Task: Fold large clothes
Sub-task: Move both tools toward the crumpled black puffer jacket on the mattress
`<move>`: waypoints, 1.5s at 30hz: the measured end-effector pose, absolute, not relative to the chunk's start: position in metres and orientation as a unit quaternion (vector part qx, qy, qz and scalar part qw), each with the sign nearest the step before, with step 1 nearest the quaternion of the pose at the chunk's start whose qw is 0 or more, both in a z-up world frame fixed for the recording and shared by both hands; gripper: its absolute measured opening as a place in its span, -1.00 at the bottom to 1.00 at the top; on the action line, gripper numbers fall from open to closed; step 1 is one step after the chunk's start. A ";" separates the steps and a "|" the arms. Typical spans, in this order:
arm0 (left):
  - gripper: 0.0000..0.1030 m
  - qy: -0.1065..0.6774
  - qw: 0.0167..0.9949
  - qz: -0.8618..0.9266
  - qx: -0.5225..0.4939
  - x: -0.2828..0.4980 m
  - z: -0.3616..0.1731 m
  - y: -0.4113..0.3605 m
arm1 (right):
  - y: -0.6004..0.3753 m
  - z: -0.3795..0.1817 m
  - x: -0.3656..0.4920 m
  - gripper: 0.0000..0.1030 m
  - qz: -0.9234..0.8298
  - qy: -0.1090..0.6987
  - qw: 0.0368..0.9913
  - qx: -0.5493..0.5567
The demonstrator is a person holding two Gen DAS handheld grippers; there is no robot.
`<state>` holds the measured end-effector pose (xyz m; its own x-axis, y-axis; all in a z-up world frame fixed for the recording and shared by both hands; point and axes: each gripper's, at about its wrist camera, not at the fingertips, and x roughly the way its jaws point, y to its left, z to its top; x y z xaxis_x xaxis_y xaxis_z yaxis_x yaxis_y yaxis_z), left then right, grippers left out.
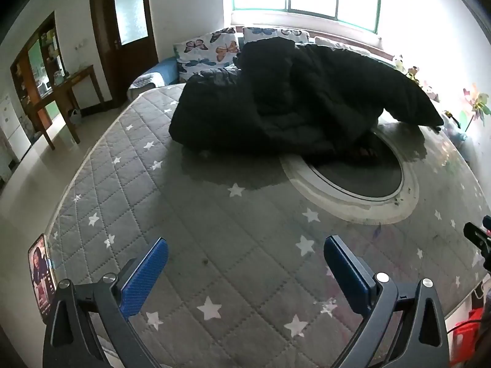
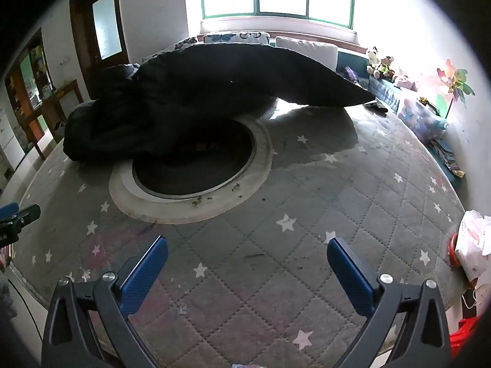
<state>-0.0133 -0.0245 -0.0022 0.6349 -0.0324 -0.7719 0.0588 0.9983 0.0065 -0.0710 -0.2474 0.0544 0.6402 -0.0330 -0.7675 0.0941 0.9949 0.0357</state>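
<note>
A large black padded coat [image 1: 285, 98] lies bunched in a heap at the far side of the grey star-patterned mattress [image 1: 214, 214]; it also shows in the right wrist view [image 2: 190, 98], one part jutting right. It partly covers a dark round patch with a white ring [image 1: 362, 181] [image 2: 190, 168]. My left gripper [image 1: 245, 263] is open and empty above the mattress's near edge, well short of the coat. My right gripper [image 2: 247, 263] is open and empty too, equally far from the coat.
Butterfly pillows [image 1: 208, 52] lie behind the coat under a bright window. A phone [image 1: 41, 279] lies at the near left corner. Stuffed toys [image 2: 383, 64] and a pinwheel [image 2: 454, 86] line the right wall. A wooden table [image 1: 61, 98] and door stand left.
</note>
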 end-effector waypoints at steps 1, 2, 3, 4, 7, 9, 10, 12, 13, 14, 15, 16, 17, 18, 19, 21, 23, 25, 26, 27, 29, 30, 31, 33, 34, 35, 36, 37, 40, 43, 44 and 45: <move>1.00 0.427 0.903 -0.028 0.016 -0.014 -0.002 -0.026 | -0.247 0.055 -0.071 1.00 -0.035 0.423 0.905 0.035; 1.00 0.428 0.903 -0.030 0.018 -0.014 -0.003 -0.027 | -0.246 0.056 -0.071 1.00 -0.035 0.421 0.906 0.034; 1.00 0.428 0.903 -0.030 0.020 -0.014 -0.002 -0.028 | -0.245 0.056 -0.071 1.00 -0.036 0.420 0.906 0.033; 1.00 0.429 0.903 -0.029 0.020 -0.014 -0.002 -0.029 | -0.246 0.056 -0.071 1.00 -0.036 0.420 0.906 0.033; 1.00 0.431 0.902 -0.029 0.020 -0.013 -0.002 -0.030 | -0.245 0.057 -0.071 1.00 -0.035 0.419 0.907 0.033; 1.00 0.432 0.901 -0.027 0.021 -0.012 -0.002 -0.030 | -0.244 0.057 -0.070 1.00 -0.035 0.420 0.906 0.033; 1.00 0.434 0.900 -0.027 0.020 -0.011 -0.002 -0.029 | -0.244 0.057 -0.070 1.00 -0.035 0.420 0.906 0.032; 1.00 0.435 0.900 -0.028 0.018 -0.011 -0.002 -0.029 | -0.243 0.057 -0.069 1.00 -0.033 0.421 0.906 0.032; 1.00 0.435 0.900 -0.029 0.019 -0.010 -0.002 -0.028 | -0.243 0.057 -0.069 1.00 -0.033 0.421 0.906 0.032; 1.00 0.435 0.900 -0.028 0.020 -0.010 -0.003 -0.029 | -0.242 0.058 -0.068 1.00 -0.031 0.421 0.906 0.031; 1.00 0.436 0.899 -0.028 0.022 -0.010 -0.003 -0.029 | -0.241 0.058 -0.067 1.00 -0.032 0.422 0.906 0.028; 1.00 0.436 0.899 -0.030 0.023 -0.009 -0.003 -0.028 | -0.240 0.059 -0.067 1.00 -0.032 0.421 0.906 0.026; 1.00 0.437 0.899 -0.030 0.023 -0.009 -0.003 -0.029 | -0.239 0.059 -0.066 1.00 -0.032 0.421 0.906 0.024; 1.00 0.437 0.899 -0.030 0.022 -0.009 -0.003 -0.029 | -0.238 0.059 -0.065 1.00 -0.031 0.421 0.906 0.023; 1.00 0.438 0.898 -0.031 0.021 -0.008 -0.003 -0.028 | -0.237 0.059 -0.064 1.00 -0.031 0.422 0.906 0.023; 1.00 0.439 0.898 -0.032 0.021 -0.007 -0.004 -0.029 | -0.236 0.059 -0.063 1.00 -0.030 0.423 0.906 0.021; 1.00 0.439 0.898 -0.029 0.023 -0.006 -0.004 -0.029 | -0.234 0.059 -0.061 1.00 -0.029 0.423 0.905 0.018; 1.00 0.442 0.896 -0.031 0.020 -0.004 -0.005 -0.028 | -0.232 0.059 -0.060 1.00 -0.028 0.424 0.905 0.017; 1.00 0.443 0.896 -0.031 0.020 -0.003 -0.005 -0.028 | -0.232 0.058 -0.059 1.00 -0.028 0.424 0.905 0.016; 1.00 0.443 0.896 -0.030 0.020 -0.002 -0.005 -0.029 | -0.231 0.059 -0.058 1.00 -0.027 0.424 0.905 0.016; 1.00 0.444 0.895 -0.029 0.022 0.000 -0.005 -0.029 | -0.229 0.058 -0.056 1.00 -0.025 0.425 0.905 0.013; 1.00 0.444 0.895 -0.029 0.022 0.000 -0.005 -0.030 | -0.228 0.058 -0.056 1.00 -0.025 0.425 0.905 0.011; 1.00 0.443 0.896 -0.030 0.023 0.001 -0.005 -0.030 | -0.227 0.058 -0.055 1.00 -0.024 0.426 0.904 0.010; 1.00 0.443 0.896 -0.031 0.026 0.003 -0.004 -0.031 | -0.225 0.058 -0.052 1.00 -0.023 0.426 0.904 0.010; 1.00 0.443 0.896 -0.031 0.026 0.004 -0.004 -0.030 | -0.225 0.058 -0.051 1.00 -0.022 0.426 0.904 0.010; 1.00 0.444 0.895 -0.031 0.026 0.006 -0.005 -0.031 | -0.224 0.058 -0.050 1.00 -0.021 0.427 0.904 0.009; 1.00 0.446 0.894 -0.031 0.025 0.007 -0.005 -0.031 | -0.223 0.058 -0.049 1.00 -0.021 0.427 0.904 0.008; 1.00 0.446 0.894 -0.031 0.025 0.008 -0.005 -0.030 | -0.222 0.058 -0.048 1.00 -0.020 0.428 0.904 0.007; 1.00 0.450 0.892 -0.030 0.023 0.013 -0.006 -0.029 | -0.221 0.059 -0.046 1.00 -0.019 0.428 0.904 0.004; 1.00 0.452 0.891 -0.030 0.025 0.017 -0.007 -0.029 | -0.220 0.059 -0.043 1.00 -0.019 0.428 0.904 0.004; 1.00 0.452 0.891 -0.030 0.025 0.019 -0.007 -0.029 | -0.220 0.059 -0.042 1.00 -0.019 0.428 0.904 0.003; 1.00 0.453 0.891 -0.030 0.025 0.020 -0.007 -0.029 | -0.219 0.059 -0.040 1.00 -0.019 0.429 0.903 0.002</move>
